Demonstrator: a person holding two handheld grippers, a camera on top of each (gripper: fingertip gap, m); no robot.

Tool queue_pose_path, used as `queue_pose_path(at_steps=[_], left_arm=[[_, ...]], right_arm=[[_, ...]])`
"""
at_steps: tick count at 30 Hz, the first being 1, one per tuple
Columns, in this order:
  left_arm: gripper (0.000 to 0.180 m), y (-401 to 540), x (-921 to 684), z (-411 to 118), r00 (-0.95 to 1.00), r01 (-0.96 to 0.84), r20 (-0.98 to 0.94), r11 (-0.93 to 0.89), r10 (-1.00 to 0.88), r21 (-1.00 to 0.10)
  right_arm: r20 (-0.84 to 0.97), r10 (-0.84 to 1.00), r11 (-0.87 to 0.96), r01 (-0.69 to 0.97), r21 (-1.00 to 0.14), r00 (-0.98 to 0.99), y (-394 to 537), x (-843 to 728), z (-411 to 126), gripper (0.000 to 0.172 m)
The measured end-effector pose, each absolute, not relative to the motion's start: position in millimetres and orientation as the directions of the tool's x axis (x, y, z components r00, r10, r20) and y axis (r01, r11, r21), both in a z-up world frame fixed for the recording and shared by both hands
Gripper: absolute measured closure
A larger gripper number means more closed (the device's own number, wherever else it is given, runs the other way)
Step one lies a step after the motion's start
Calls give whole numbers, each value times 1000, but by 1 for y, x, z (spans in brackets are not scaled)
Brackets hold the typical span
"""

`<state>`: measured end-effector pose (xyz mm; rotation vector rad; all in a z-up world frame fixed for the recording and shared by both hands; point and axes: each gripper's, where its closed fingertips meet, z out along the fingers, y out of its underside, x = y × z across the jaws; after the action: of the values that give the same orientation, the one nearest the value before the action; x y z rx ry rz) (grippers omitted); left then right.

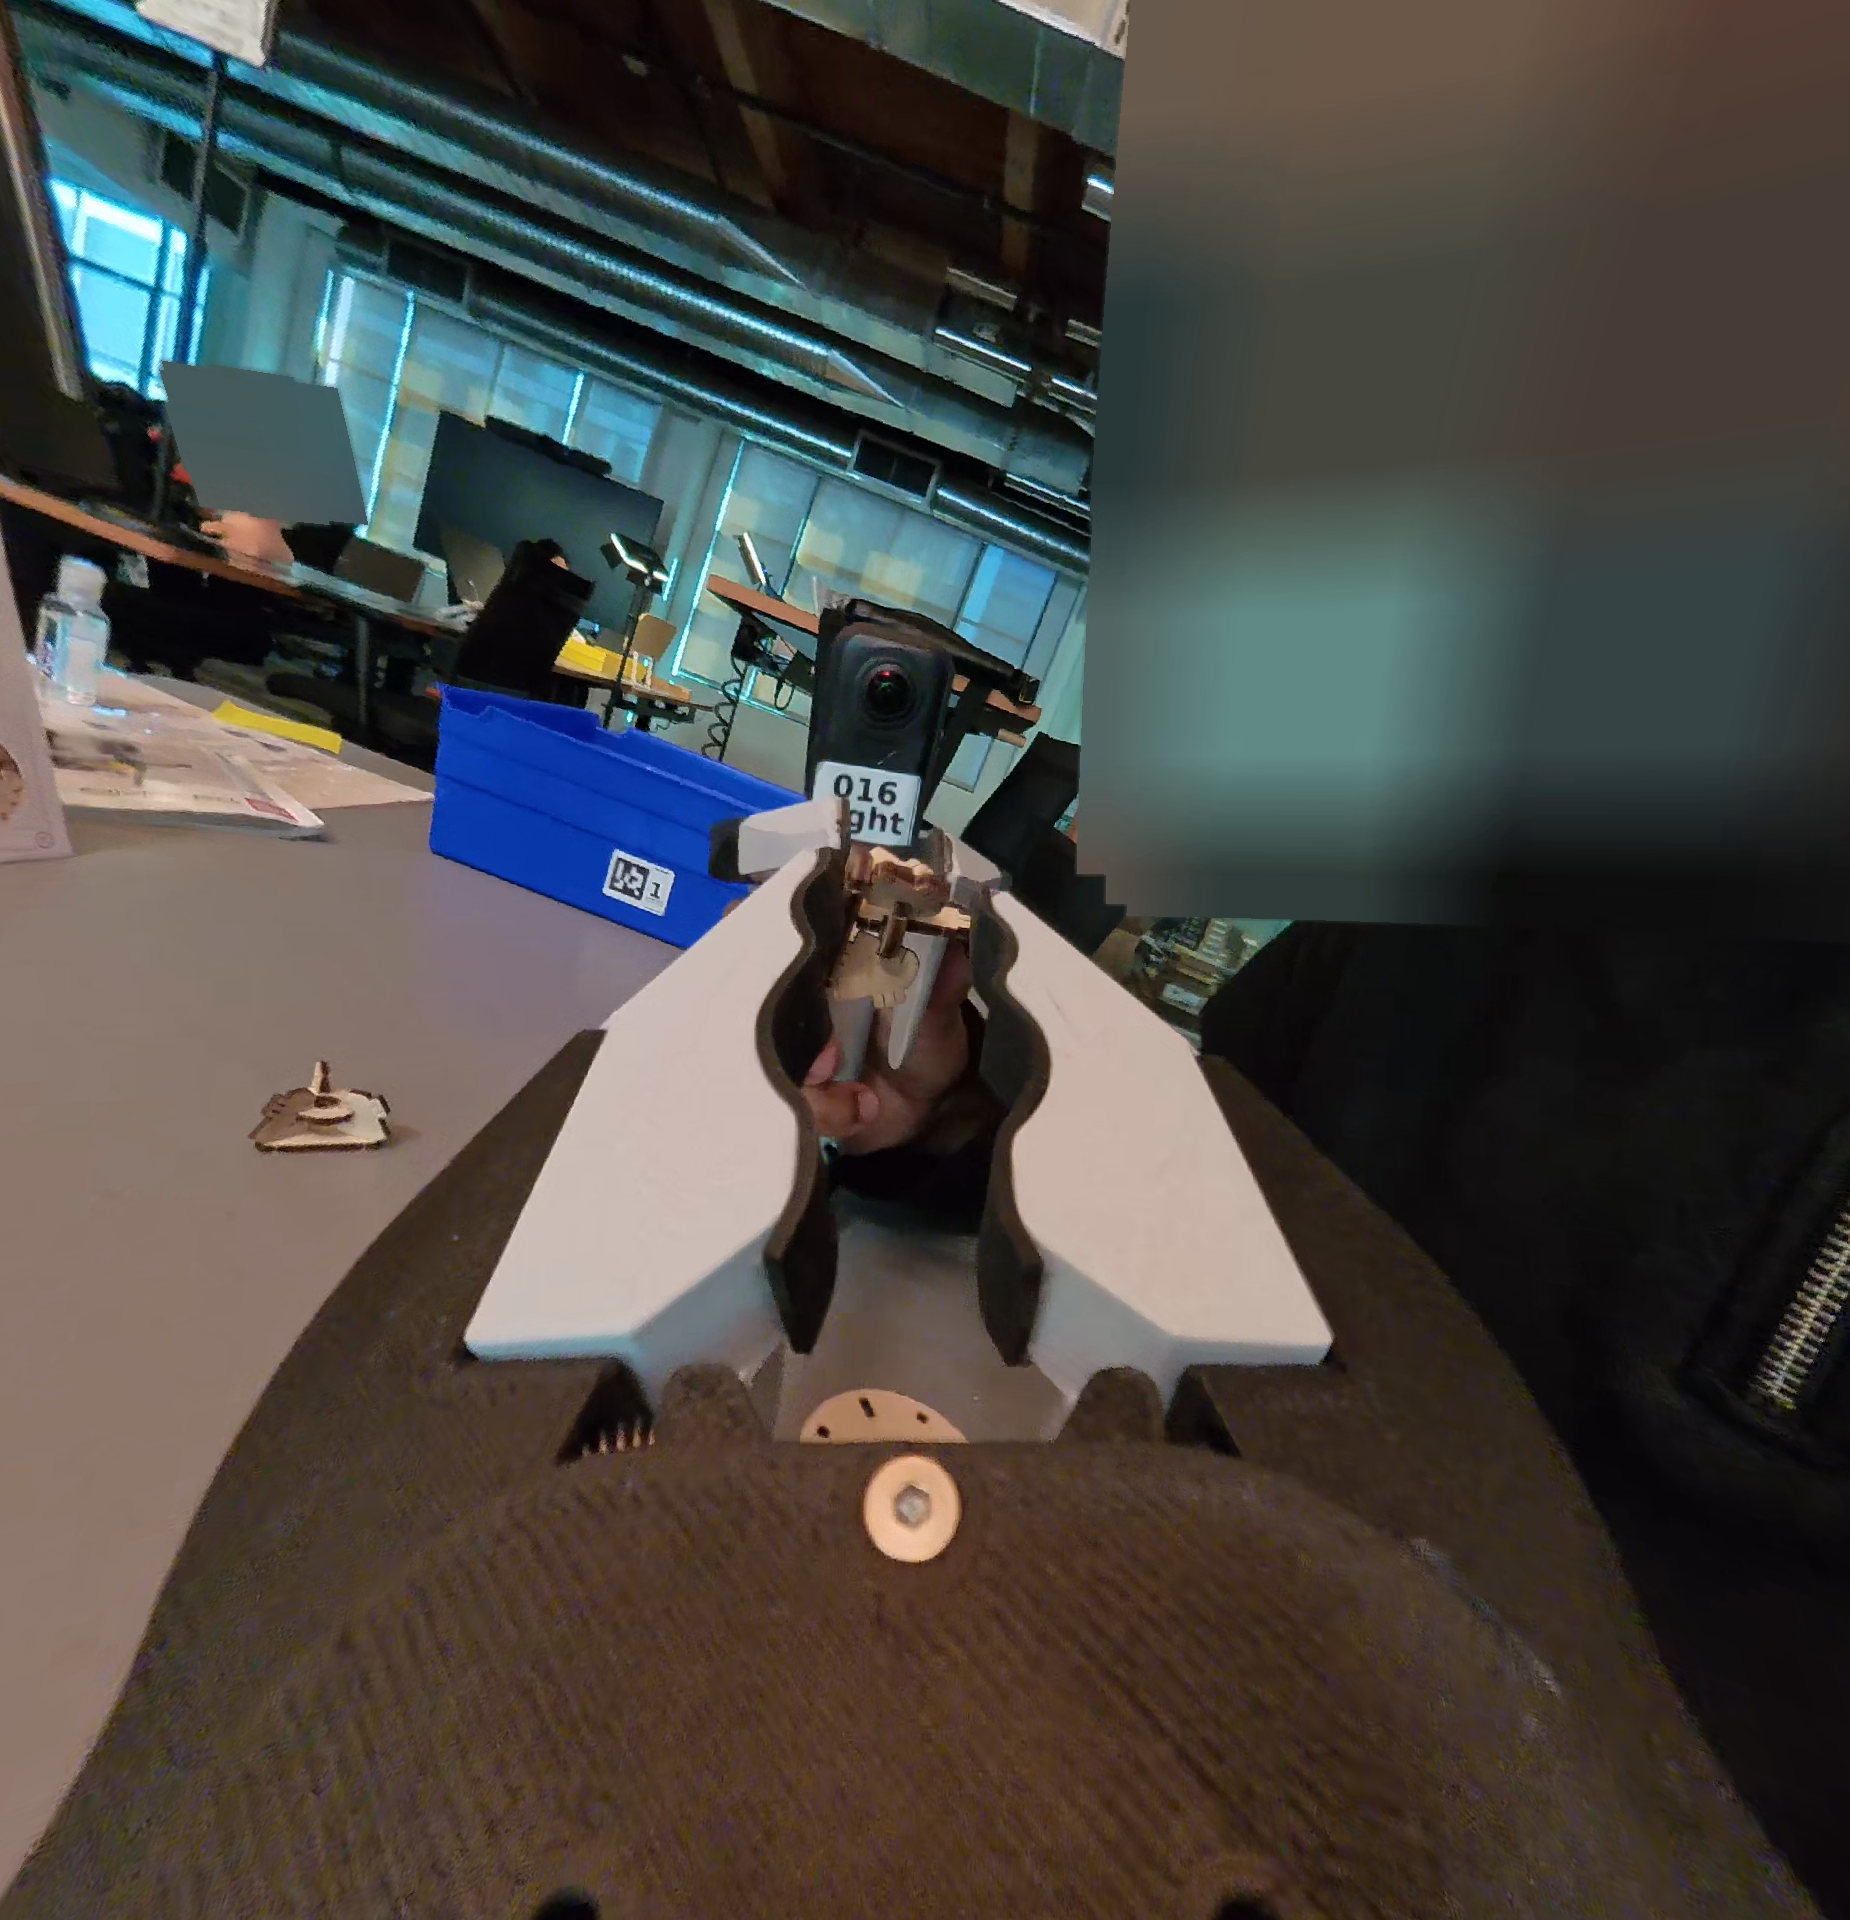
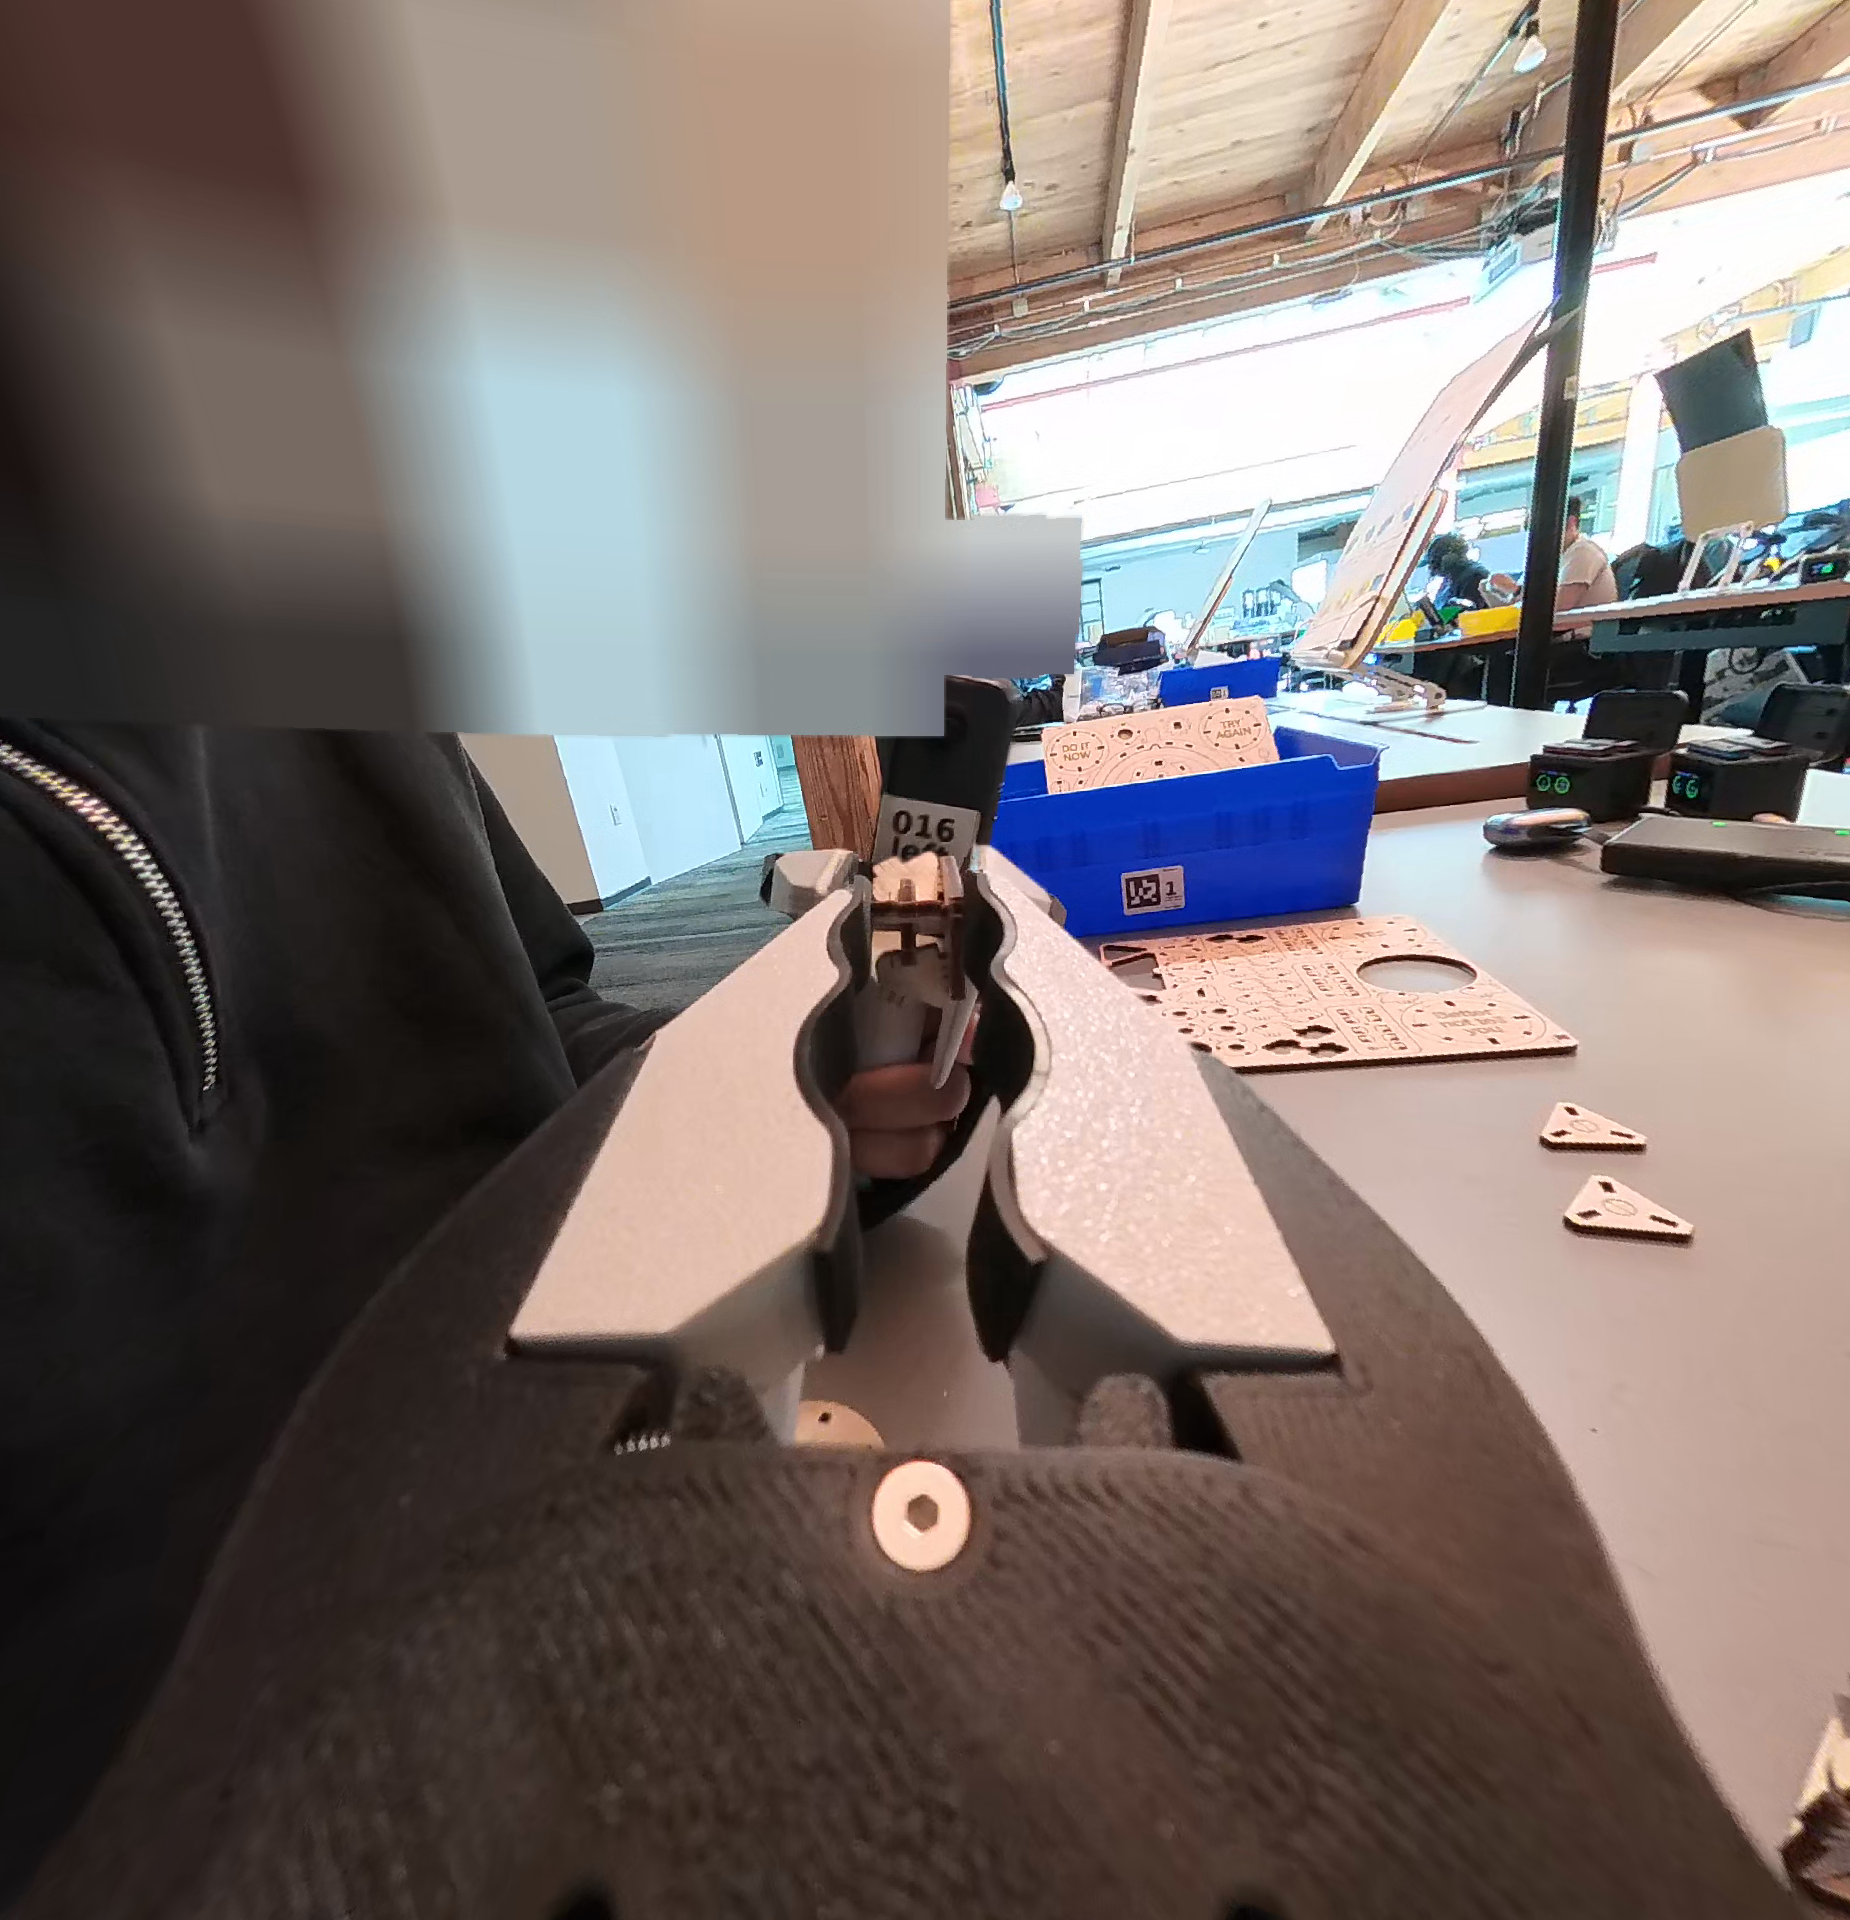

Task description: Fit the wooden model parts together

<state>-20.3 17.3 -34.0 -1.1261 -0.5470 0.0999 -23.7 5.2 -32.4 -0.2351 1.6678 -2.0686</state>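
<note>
My two grippers face each other above the grey table [image 1: 225,987], tip to tip. Between them is a small wooden assembly of laser-cut plywood parts [image 1: 893,920]. My left gripper [image 1: 893,883] is shut on this assembly at its fingertips. My right gripper [image 2: 916,888] is shut on the same wooden assembly [image 2: 913,920] from the opposite side. In each view the other gripper's camera body [image 1: 879,696] [image 2: 952,769] and the hand on its handle [image 1: 879,1091] show just behind the assembly.
A blue bin [image 1: 547,790] [image 2: 1191,831] holds a plywood sheet. A small wooden sub-assembly [image 1: 318,1112] and papers [image 1: 173,769] lie to the left. A cut-out plywood sheet [image 2: 1347,997], two triangular pieces [image 2: 1591,1127] and black electronics [image 2: 1731,852] lie to the right. A person in a black jacket [image 2: 225,987] is close behind. Both grippers' tips are close together, under 4 cm apart.
</note>
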Motion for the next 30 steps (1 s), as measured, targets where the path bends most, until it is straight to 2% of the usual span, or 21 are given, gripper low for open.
queue_pose_path(at_steps=[6, 12, 15, 21, 30], left_arm=[[157, 17, -21, -34, 863, 202, 373, 444, 340, -873], [156, 15, -21, -31, 862, 117, 309, 435, 403, -893], [143, 11, -24, -28, 850, 114, 328, 463, 412, -879], [146, 4, -23, -23, 863, 145, 368, 526, 348, -838], [152, 8, -24, -27, 856, 127, 344, 488, 386, -864]], right_arm=[[-187, -482, -140, 286, -948, -856, 5, -25, -32, 157], [-175, -487, -158, 284, -946, -856, 4, -25, -32, 156], [-159, -486, -166, 269, -949, -860, 6, -24, -30, 155], [-118, -439, -183, 217, -959, -891, 6, -28, -29, 155], [-60, -393, -212, 154, -965, -918, 7, -29, -27, 155]])
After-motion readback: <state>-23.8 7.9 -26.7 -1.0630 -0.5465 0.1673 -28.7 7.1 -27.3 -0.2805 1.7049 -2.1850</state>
